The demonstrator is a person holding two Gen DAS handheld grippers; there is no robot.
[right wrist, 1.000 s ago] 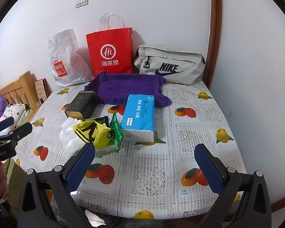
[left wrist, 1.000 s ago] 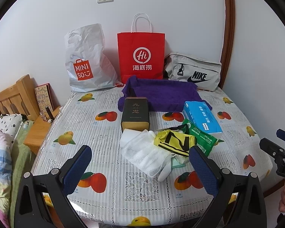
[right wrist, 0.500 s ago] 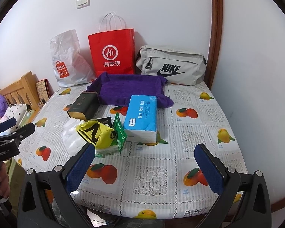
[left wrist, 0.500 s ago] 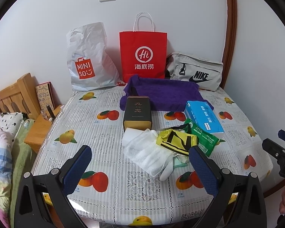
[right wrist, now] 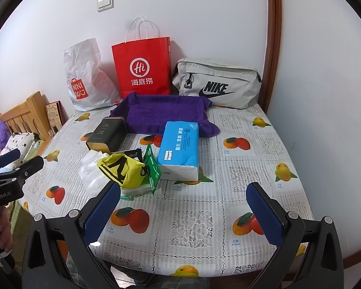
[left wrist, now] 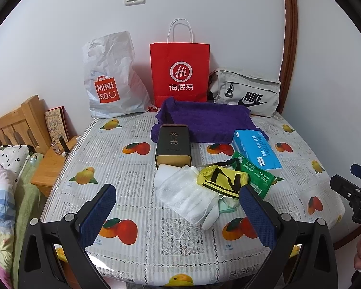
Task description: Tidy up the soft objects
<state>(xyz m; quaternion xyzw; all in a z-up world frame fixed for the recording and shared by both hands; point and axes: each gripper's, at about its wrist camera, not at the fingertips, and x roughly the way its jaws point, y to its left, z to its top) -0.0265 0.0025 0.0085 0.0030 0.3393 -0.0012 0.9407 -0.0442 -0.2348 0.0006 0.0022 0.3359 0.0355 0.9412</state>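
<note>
A pile of soft things lies mid-table: a white bubble-wrap bag (left wrist: 187,195), a yellow and black pouch (left wrist: 222,180) (right wrist: 122,168), a green packet (left wrist: 255,175) (right wrist: 152,166) and a blue tissue pack (left wrist: 256,148) (right wrist: 179,149). A purple towel (left wrist: 204,120) (right wrist: 161,110) lies spread behind them. My left gripper (left wrist: 178,212) is open and empty, above the table's near edge in front of the pile. My right gripper (right wrist: 184,212) is open and empty, near the front edge, right of the pile.
A dark tea tin (left wrist: 173,144) (right wrist: 107,134) stands by the towel. A white MINISO bag (left wrist: 110,79), a red paper bag (left wrist: 180,69) and a grey Nike bag (left wrist: 245,94) line the wall. A wooden bed and nightstand (left wrist: 50,163) stand left of the table (left wrist: 137,168).
Both grippers have drawn back and risen slightly, so the table objects look a little farther and lower. Nothing on the table moved.
</note>
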